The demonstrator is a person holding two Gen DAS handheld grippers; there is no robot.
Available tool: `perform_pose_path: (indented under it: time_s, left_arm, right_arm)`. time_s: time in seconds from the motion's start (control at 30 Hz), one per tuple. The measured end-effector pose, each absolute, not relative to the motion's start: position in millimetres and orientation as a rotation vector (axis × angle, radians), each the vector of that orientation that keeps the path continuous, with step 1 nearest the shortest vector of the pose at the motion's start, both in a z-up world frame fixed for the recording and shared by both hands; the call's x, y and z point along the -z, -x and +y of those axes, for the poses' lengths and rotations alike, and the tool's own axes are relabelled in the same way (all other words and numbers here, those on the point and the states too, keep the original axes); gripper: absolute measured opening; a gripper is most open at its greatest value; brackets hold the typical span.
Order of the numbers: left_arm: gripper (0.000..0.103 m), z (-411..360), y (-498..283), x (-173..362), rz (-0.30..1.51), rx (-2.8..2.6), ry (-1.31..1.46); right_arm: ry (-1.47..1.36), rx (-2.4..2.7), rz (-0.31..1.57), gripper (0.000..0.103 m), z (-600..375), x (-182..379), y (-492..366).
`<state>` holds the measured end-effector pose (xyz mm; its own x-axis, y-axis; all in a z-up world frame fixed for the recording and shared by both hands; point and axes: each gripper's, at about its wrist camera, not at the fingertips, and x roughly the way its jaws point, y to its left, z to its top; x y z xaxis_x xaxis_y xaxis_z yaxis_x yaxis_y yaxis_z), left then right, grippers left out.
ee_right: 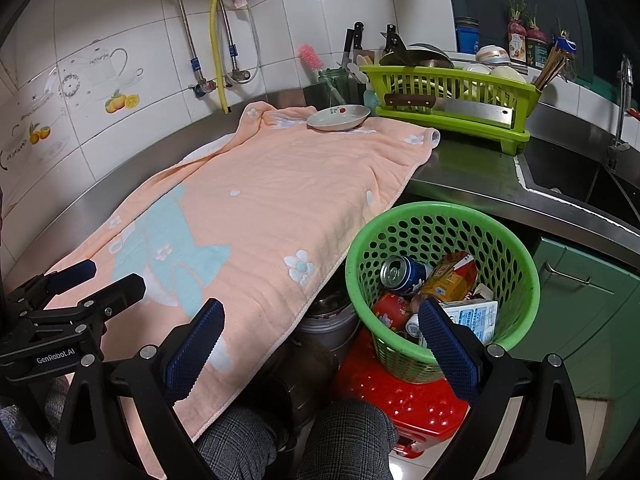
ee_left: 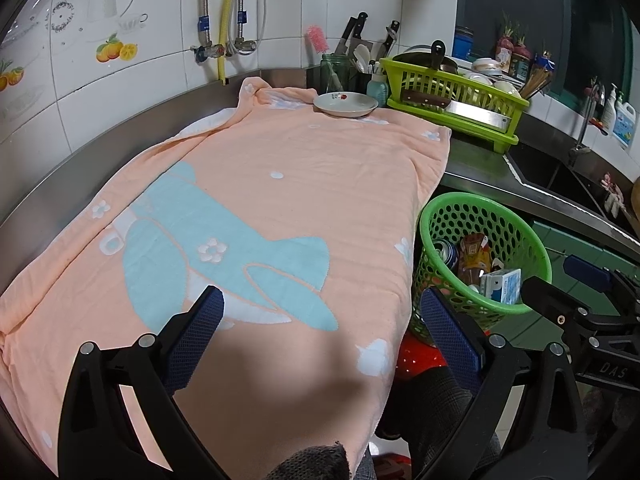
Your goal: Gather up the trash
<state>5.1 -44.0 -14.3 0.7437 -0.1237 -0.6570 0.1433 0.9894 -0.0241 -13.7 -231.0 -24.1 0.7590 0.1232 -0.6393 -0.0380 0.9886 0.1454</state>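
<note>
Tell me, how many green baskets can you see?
2. The round green trash basket sits on a red stool beside the counter. The lime dish rack basket stands on the counter, behind the peach towel.

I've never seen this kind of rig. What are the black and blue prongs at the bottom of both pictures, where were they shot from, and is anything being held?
No robot here: a person holds a hand-held gripper in each hand, each carrying a fisheye camera looking along its two blue-padded fingers. One picture is from the left hand-held gripper, the other from the right hand-held gripper. Both are open and hold nothing. The counter carries a peach towel with a small plate on it. Beside it, a green basket on a red stool holds a can and cartons.
</note>
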Motion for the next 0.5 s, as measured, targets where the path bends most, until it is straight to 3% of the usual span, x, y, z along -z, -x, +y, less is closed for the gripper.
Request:
perform_pose_path:
  time_s: [0.5]
  left_arm:
    - [0.097,-44.4,-5.4,13.0,0.717,0.149,-0.034]
  right_arm:
    - [-0.124,-0.087,0.701,0.094,-229.8,22.1,13.2]
